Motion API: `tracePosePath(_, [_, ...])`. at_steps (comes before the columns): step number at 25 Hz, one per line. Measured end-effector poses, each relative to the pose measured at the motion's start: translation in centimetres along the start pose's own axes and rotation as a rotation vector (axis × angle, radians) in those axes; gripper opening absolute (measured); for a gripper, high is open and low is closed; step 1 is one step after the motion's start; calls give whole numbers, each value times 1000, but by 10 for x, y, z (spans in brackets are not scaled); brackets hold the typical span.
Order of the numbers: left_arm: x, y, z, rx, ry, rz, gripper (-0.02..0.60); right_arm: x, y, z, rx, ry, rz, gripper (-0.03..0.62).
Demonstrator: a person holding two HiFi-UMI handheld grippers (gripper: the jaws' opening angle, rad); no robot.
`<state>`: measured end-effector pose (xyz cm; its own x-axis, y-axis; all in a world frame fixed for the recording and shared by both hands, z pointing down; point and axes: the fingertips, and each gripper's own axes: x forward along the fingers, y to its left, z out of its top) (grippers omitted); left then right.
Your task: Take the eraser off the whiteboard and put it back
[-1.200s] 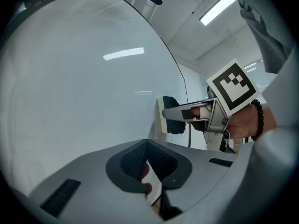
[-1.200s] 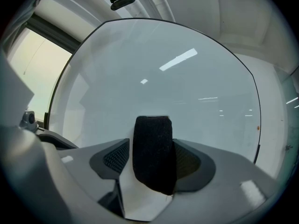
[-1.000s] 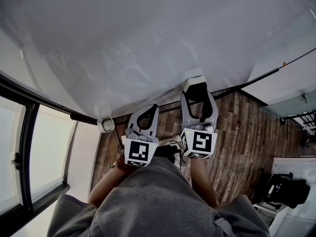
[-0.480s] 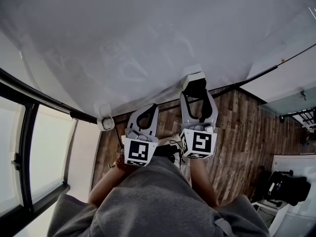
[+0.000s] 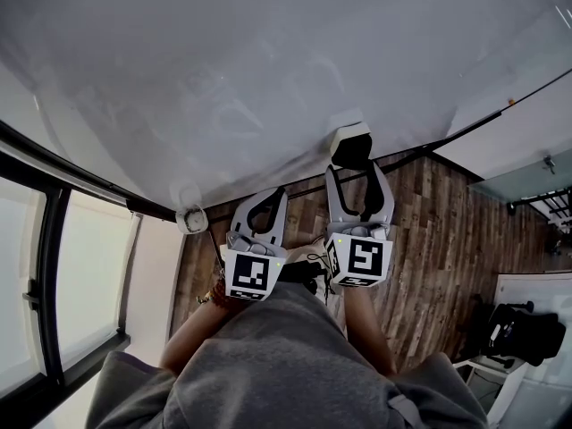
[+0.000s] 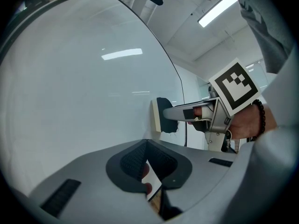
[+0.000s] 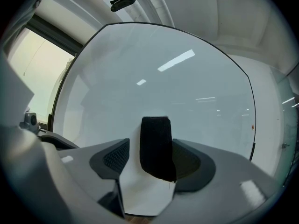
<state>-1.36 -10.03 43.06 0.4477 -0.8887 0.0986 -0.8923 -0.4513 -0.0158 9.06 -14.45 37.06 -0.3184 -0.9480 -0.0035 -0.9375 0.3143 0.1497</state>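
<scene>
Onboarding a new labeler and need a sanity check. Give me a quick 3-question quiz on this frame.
1. True or false: the left gripper holds the eraser.
2. Multiple choice: the eraser sits A) on the wooden floor; B) against the whiteboard, between the jaws of the right gripper; C) on the window sill.
3. Fill in: the left gripper's jaws are ____ (together or apart).

Key: 1 false, its jaws have nothing between them. 2 B. 3 together.
</scene>
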Motion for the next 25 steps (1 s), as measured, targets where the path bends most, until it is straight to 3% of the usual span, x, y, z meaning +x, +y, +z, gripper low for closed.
tracePosePath(25, [-25, -17, 5, -9, -47, -28, 6, -40, 22, -6, 6, 8, 1, 285])
